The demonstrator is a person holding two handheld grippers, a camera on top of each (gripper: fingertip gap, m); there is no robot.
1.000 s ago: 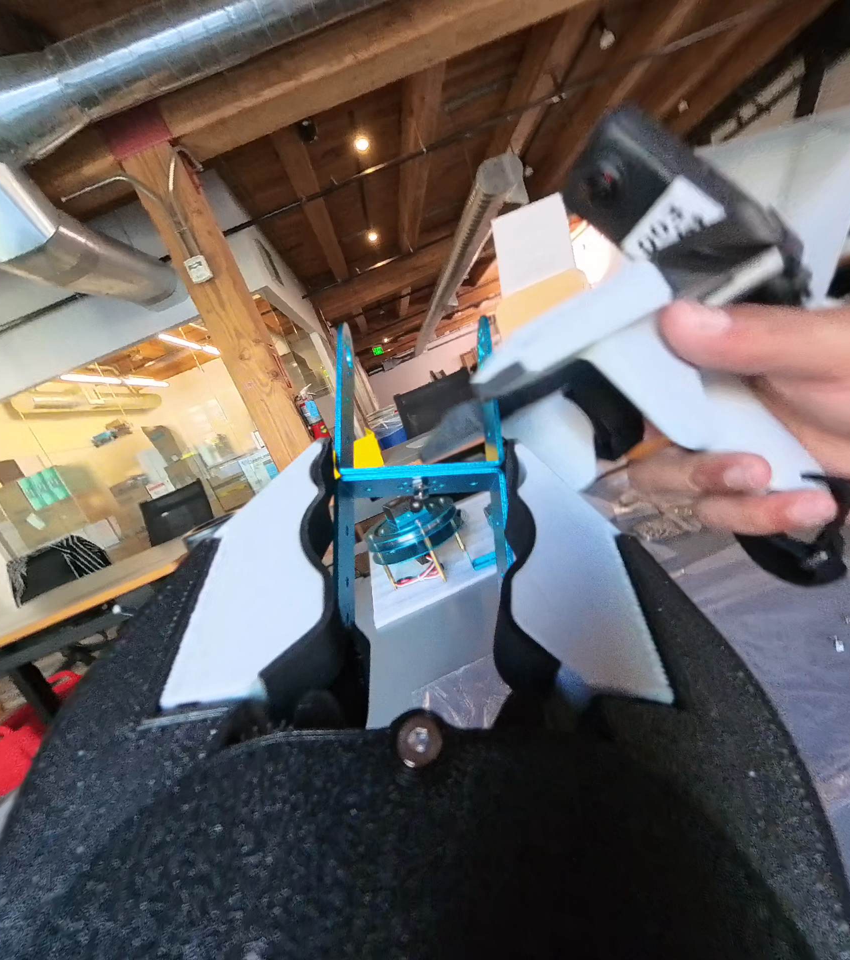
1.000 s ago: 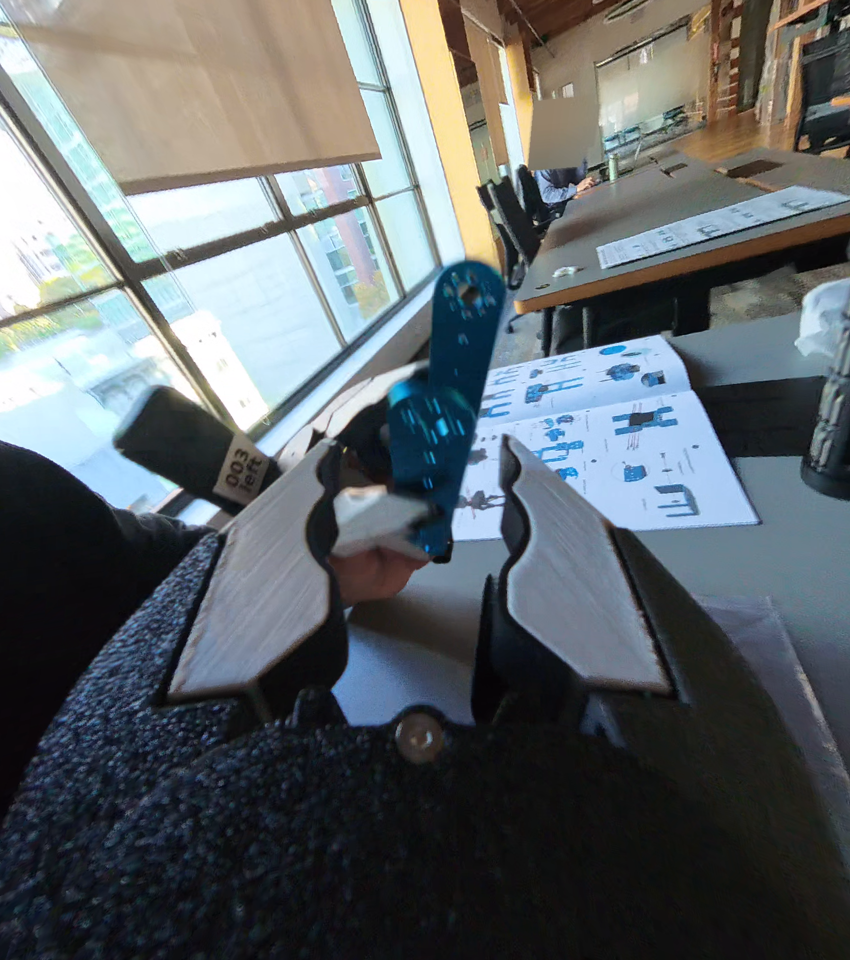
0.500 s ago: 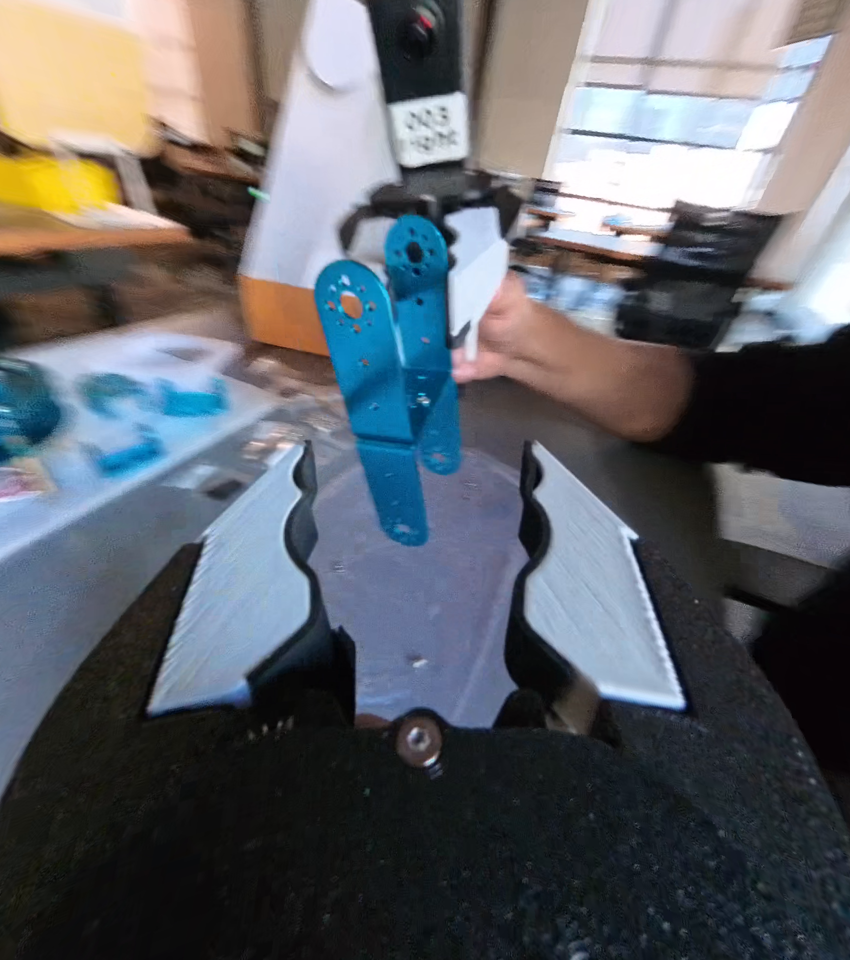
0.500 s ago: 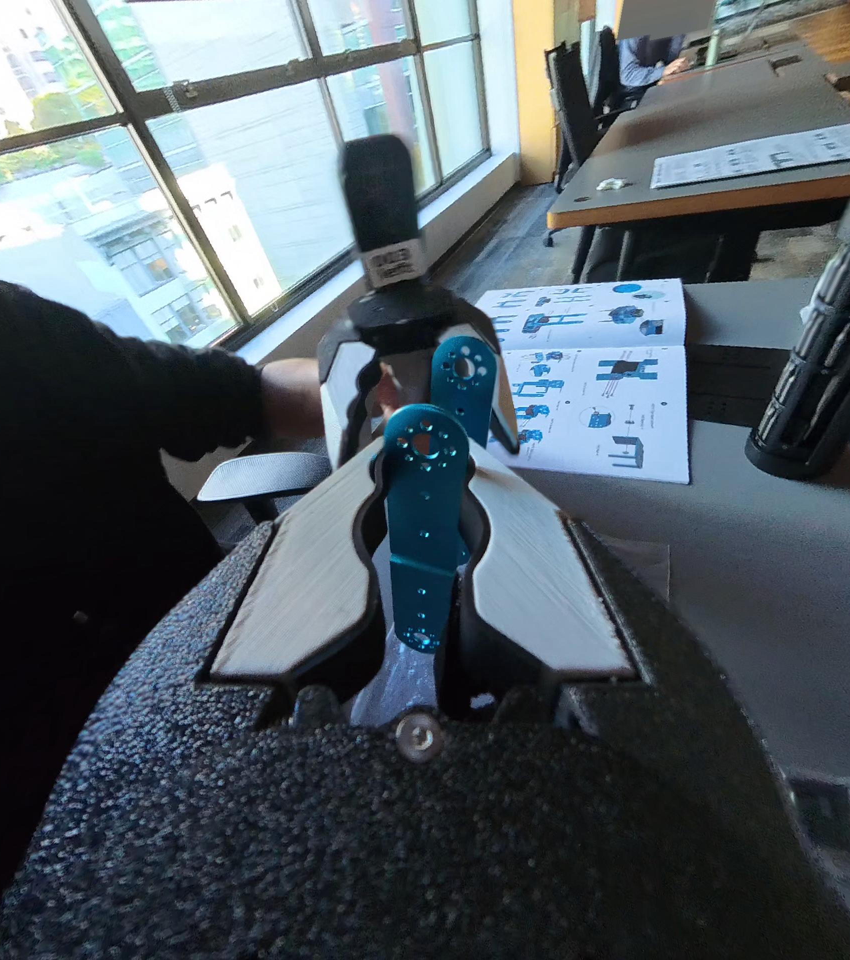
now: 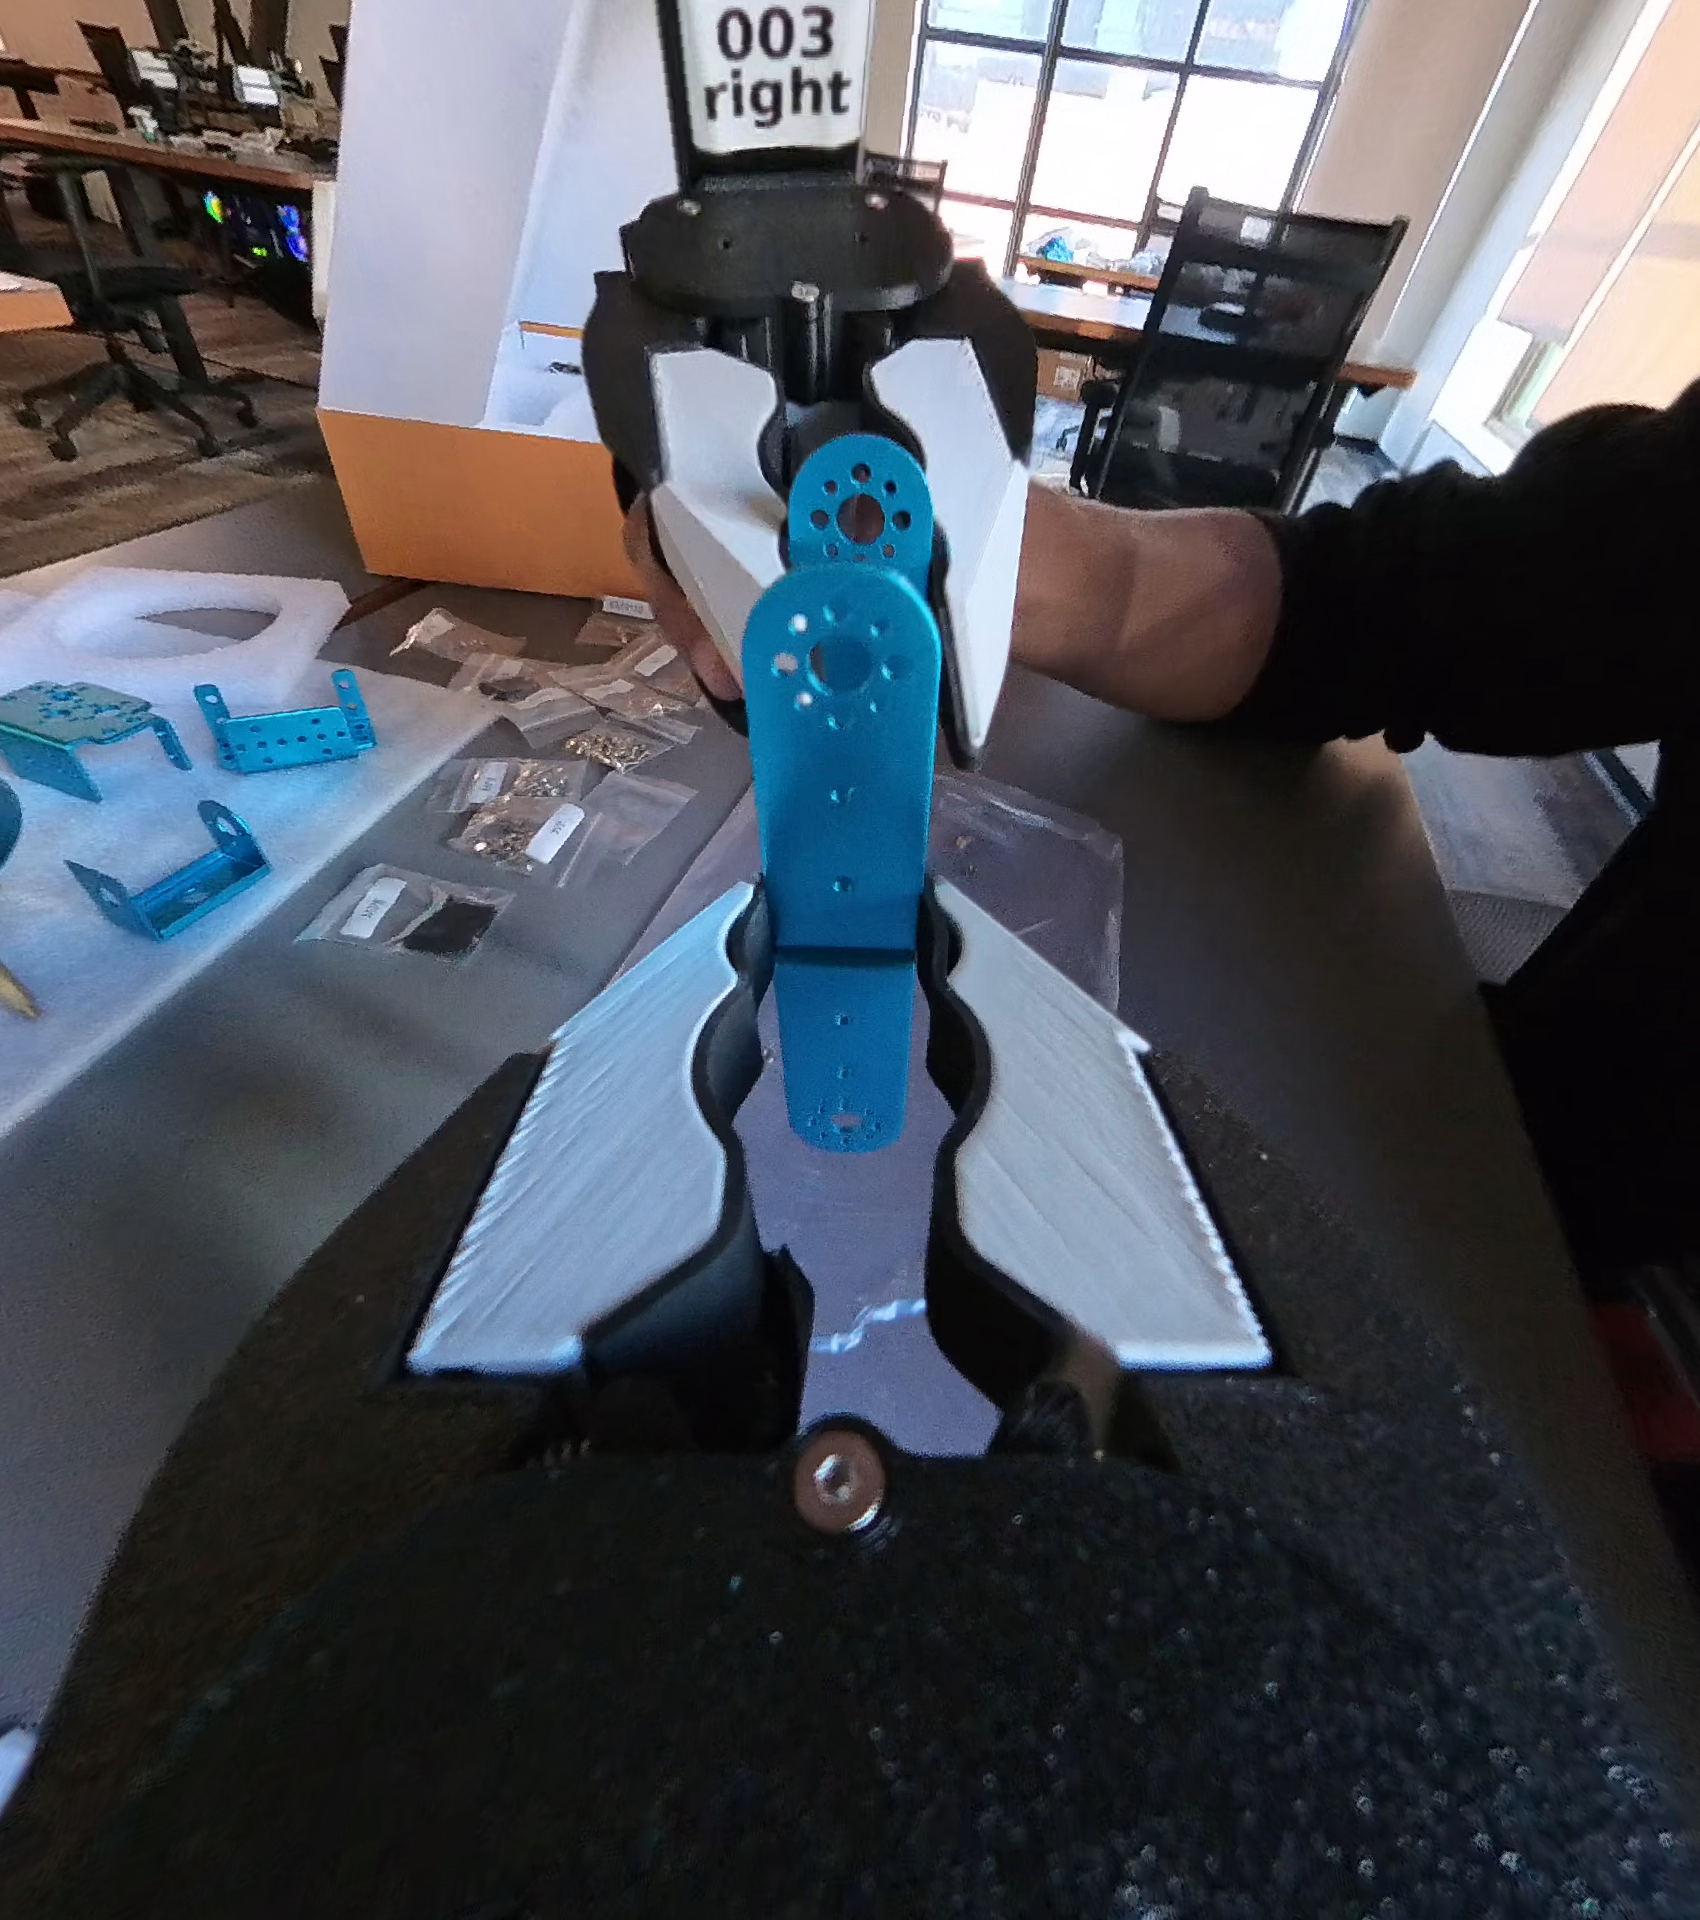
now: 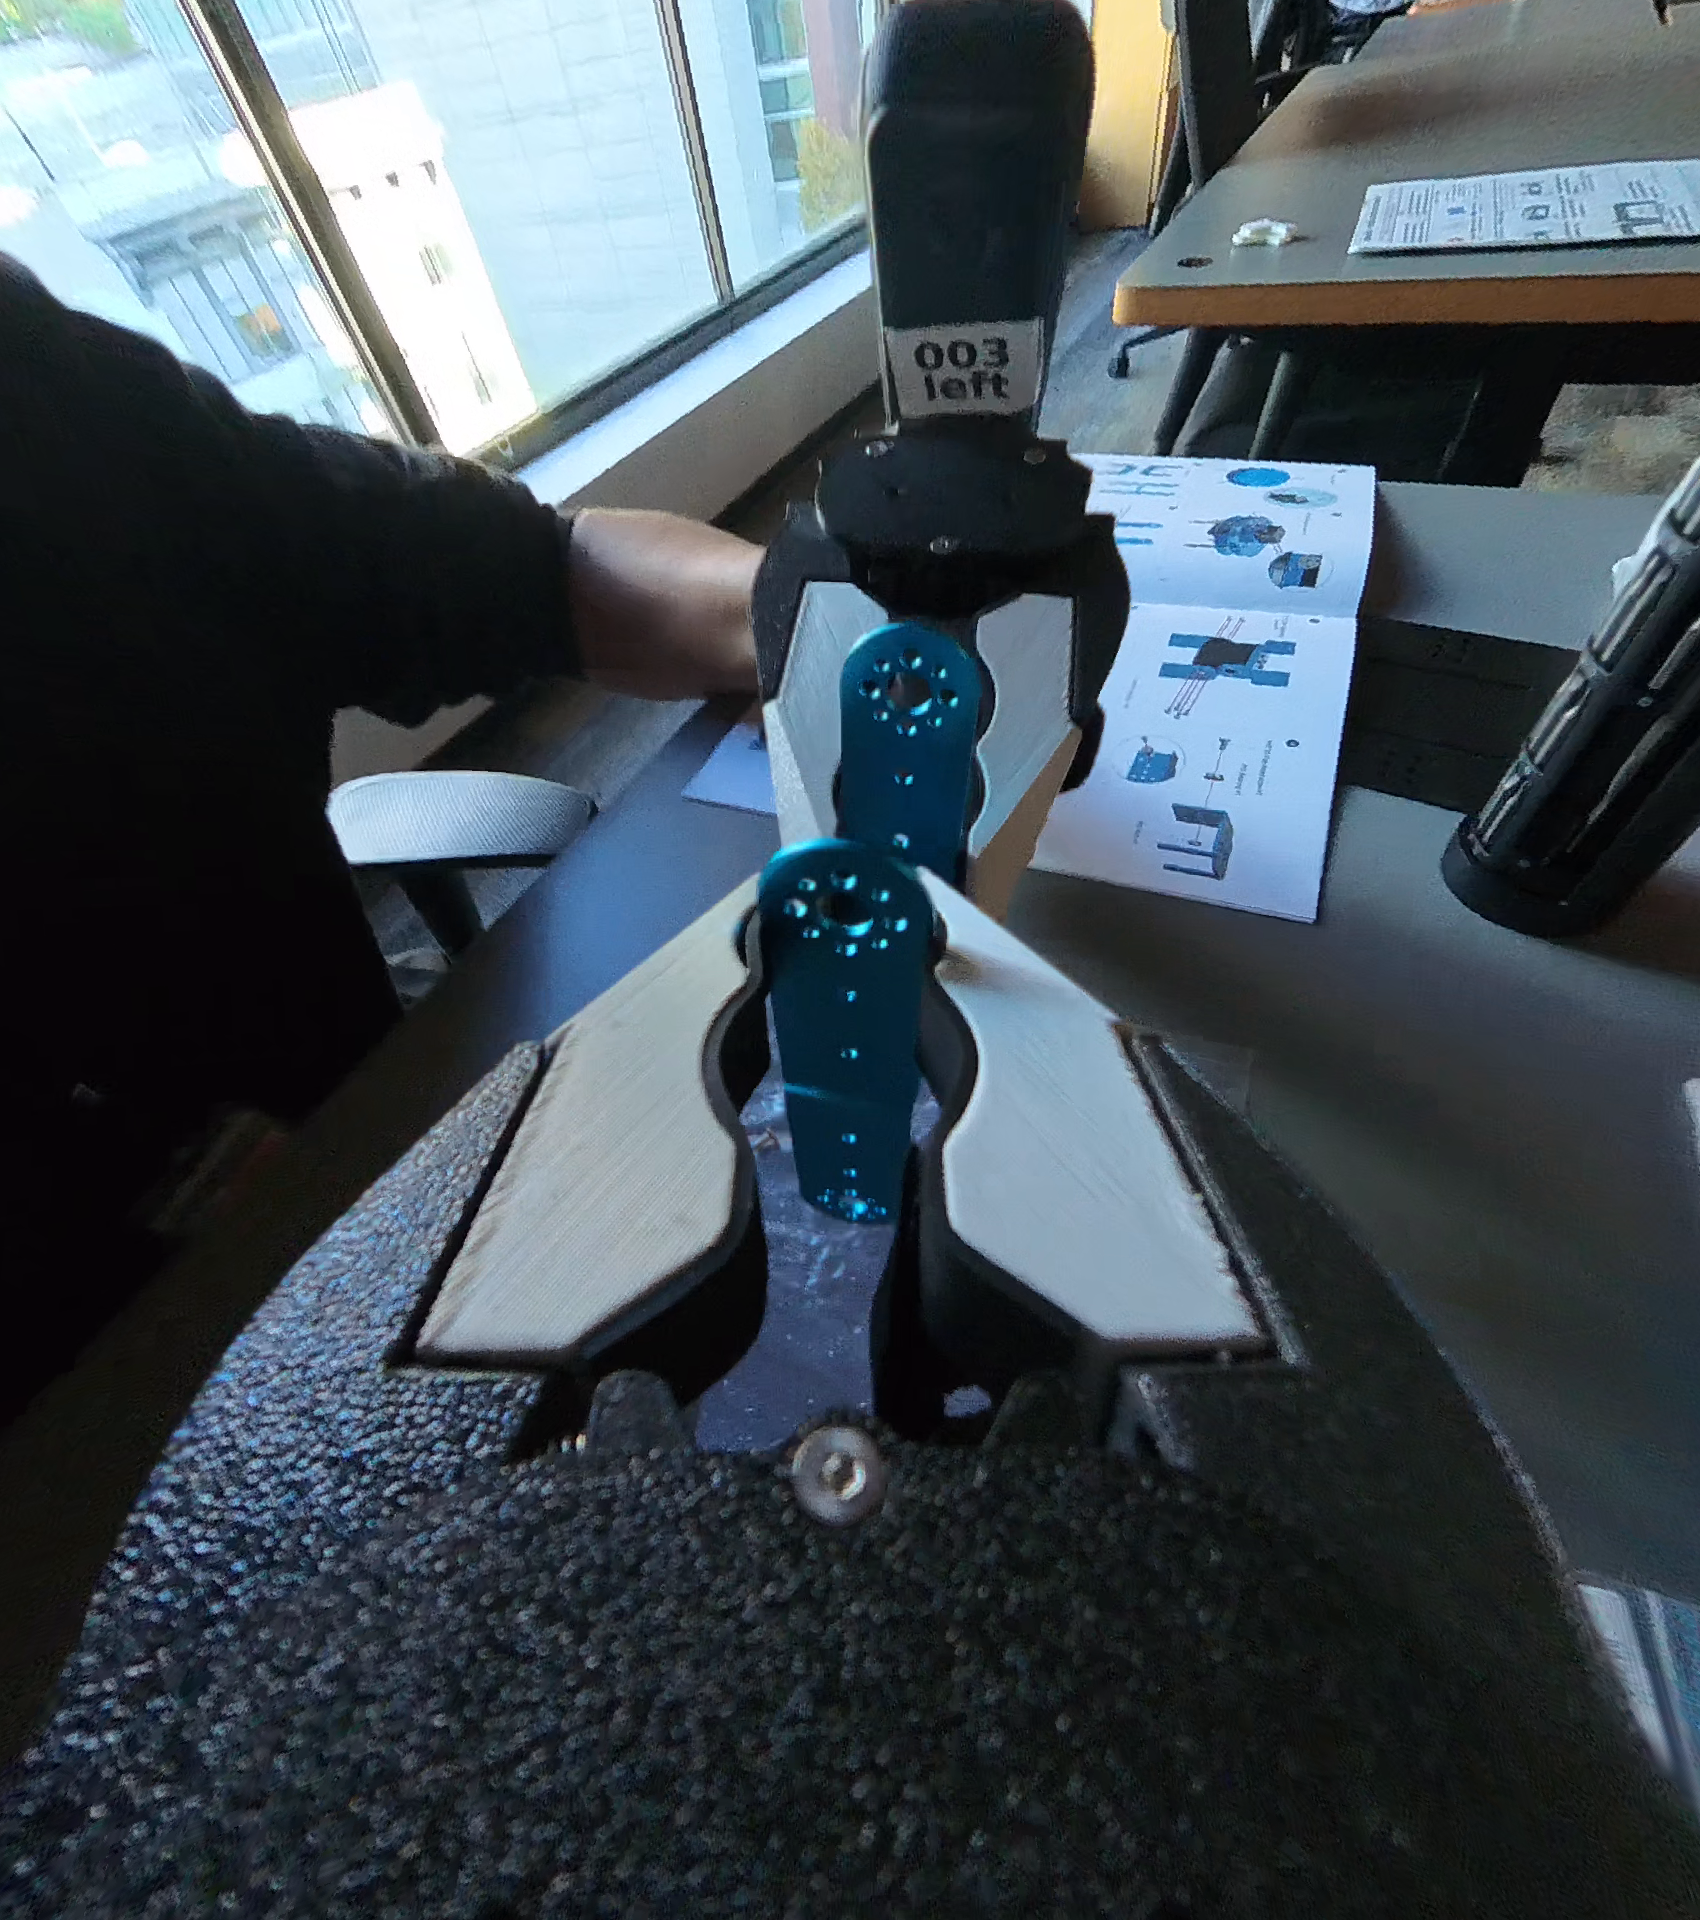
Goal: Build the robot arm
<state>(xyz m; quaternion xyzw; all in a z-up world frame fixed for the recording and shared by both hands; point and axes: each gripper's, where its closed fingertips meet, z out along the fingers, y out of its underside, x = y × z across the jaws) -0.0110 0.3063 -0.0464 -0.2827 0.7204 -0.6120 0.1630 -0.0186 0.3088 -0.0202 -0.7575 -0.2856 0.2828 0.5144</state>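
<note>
A blue metal U-bracket [image 5: 841,790] with two perforated round-ended arms hangs in the air above the grey table [image 5: 202,1091]. My left gripper [image 5: 841,914] is shut on its near arm, the black pads pressing both sides. My right gripper [image 5: 856,582] faces it from beyond and is shut on the far arm [image 5: 861,509]. In the right wrist view my right gripper [image 6: 841,935] grips the near arm of the bracket [image 6: 846,1039]. The left gripper [image 6: 903,790] holds the farther arm [image 6: 908,727]. A person's hands in dark sleeves hold both grippers.
Several loose blue brackets [image 5: 285,727] lie on white foam at the left, beside small bags of screws [image 5: 513,821] and a white and orange box [image 5: 472,416]. An open booklet [image 6: 1230,686] and a black ribbed cylinder [image 6: 1656,665] are on the table's right. Less than 4 cm separates the two grippers' tips.
My left gripper swung down from facing the ceiling, opened while the right gripper closed on the bracket, and has now closed on the bracket again. Both grippers have moved closer together.
</note>
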